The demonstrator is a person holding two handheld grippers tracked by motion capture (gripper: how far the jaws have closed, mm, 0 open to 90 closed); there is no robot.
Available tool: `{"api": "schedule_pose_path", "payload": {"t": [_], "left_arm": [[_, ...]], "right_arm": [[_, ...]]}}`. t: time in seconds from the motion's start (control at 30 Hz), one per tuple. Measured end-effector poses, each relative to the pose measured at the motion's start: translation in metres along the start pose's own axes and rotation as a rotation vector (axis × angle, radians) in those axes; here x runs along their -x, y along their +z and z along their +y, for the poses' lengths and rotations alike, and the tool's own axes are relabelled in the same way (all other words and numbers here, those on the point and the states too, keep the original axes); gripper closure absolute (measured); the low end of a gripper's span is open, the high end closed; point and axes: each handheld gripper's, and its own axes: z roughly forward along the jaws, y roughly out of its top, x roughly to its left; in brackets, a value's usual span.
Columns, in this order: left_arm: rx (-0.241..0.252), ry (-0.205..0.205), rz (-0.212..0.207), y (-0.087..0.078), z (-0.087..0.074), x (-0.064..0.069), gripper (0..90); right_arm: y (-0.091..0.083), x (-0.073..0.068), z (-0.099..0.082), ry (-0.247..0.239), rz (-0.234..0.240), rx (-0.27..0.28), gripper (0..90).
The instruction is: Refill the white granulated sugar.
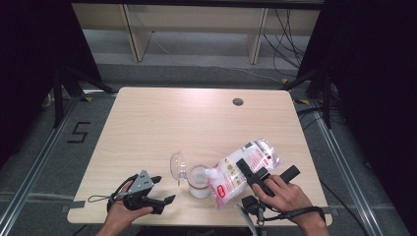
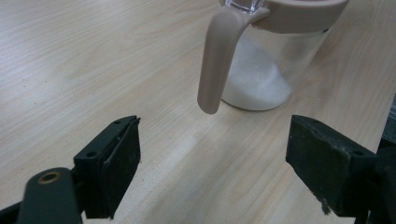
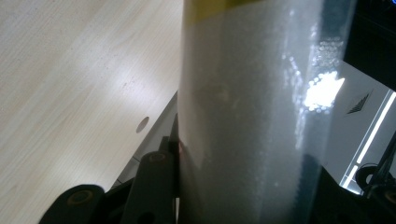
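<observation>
- The bag of white granules (image 1: 244,169) is tilted over the front right part of the table (image 1: 162,118), its lower corner reaching down to the mouth of the clear jar (image 1: 198,181). It looks like sugar or salt, though the label is too small to read.
- The jar stands near the front edge, between your two hands. A low heap of white granules sits in its bottom, so by my reading the fill is only partly done.
- The jar's hinged lid (image 1: 177,166) is flipped open to the left, clear of the stream. The beige handle (image 2: 215,60) points toward your left gripper.
- To pour well, keep the bag's corner right over the opening and raise the far end slowly, so the granules run thin rather than dump. Watch for spill on the wood beside the jar.
- Your right gripper (image 1: 255,173) pinches the bag across its middle. In the right gripper view the plastic is squeezed between both jaws, which stand partly apart because of the bag's bulk.
- Your left gripper (image 1: 156,191) rests low on the table just left of the jar, jaws spread wide and holding nothing. Its pads (image 2: 122,154) are apart from the handle. You could close them on the jar if it starts to shift.
</observation>
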Motion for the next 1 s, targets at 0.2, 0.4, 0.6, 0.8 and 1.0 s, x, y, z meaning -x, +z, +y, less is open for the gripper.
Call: {"api": "schedule_pose_path", "payload": {"t": [0.2, 0.4, 0.6, 0.8, 1.0], "left_arm": [[0.001, -0.003, 0.001, 0.0, 0.0, 0.0001, 17.5], [-0.002, 0.001, 0.0, -0.0001, 0.0, 0.0, 17.5], [0.0, -0.001, 0.0, 0.0, 0.0, 0.0002, 17.5], [-0.002, 0.001, 0.0, -0.0001, 0.0, 0.0001, 17.5], [-0.002, 0.002, 0.0, -0.0002, 0.0, 0.0, 17.5]], "right_arm": [[-0.0007, 0.0002, -0.0013, 0.002, -0.002, -0.006, 68.2], [-0.0008, 0.0005, -0.0012, 0.004, 0.0, -0.003, 68.4], [-0.0008, 0.0005, -0.0013, 0.003, 0.0, -0.005, 68.4], [-0.0008, 0.0007, -0.0011, 0.003, 0.0, -0.003, 68.6], [-0.0011, 0.0012, -0.0002, 0.001, 0.003, -0.002, 68.7]]}}
